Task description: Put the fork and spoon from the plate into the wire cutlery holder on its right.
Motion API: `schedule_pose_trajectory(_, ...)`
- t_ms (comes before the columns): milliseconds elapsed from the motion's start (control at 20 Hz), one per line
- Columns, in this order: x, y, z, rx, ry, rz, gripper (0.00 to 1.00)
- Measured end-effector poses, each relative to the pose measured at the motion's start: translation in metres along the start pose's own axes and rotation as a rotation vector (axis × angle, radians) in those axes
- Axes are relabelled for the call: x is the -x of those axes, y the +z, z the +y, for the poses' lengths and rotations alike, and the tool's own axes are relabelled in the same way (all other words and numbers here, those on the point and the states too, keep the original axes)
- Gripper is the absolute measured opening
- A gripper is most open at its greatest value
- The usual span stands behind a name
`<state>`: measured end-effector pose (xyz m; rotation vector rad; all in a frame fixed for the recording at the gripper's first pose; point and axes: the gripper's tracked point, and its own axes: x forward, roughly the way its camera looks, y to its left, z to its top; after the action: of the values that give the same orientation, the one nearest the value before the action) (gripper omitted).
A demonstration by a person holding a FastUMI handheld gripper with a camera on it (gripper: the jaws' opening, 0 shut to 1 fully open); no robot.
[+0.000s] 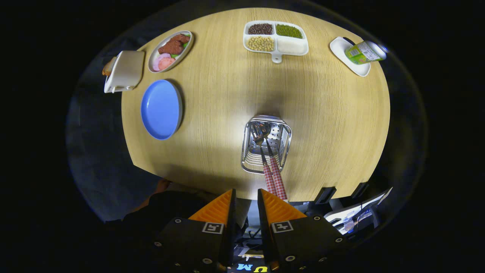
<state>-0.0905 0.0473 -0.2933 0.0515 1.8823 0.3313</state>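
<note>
Hand-held gripper [246, 199] hovers empty, fingers narrowly parted; just ahead, checked-handled fork [261, 151] and spoon [273, 161] stand in the wire cutlery holder [285, 146]; round blue plate [161, 109] bare, task seemingly complete.

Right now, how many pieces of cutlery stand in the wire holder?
2. The fork and the spoon lean side by side in the holder, their checked handles sticking out toward the gripper, whose fingers stand slightly apart, holding nothing.

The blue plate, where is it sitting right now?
In the gripper view, the blue plate sits bare on the wooden table, left of the wire cutlery holder, near the food dish.
</note>
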Motion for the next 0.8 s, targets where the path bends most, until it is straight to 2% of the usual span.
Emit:
schedule_pose_trajectory(100, 0.013, 0.007, 0.011, -0.015, 0.039, -0.12, 0.41)
schedule_pose_trajectory(250, 0.037, 0.022, -0.009, -0.007, -0.043, -0.316, 0.64)
schedule_pose_trajectory(400, 0.08, 0.048, -0.004, -0.004, -0.052, -0.55, 0.68)
schedule_pose_trajectory(500, 0.111, 0.061, -0.004, 0.028, -0.082, -0.702, 0.78)
schedule_pose_trajectory(550, 0.124, 0.064, -0.009, 0.051, -0.119, -0.786, 0.87)
schedule_pose_trajectory(650, 0.153, 0.073, -0.006, 0.082, -0.157, -0.939, 0.93)
schedule_pose_trajectory(800, 0.198, 0.078, 0.006, 0.117, -0.184, -1.157, 0.97)
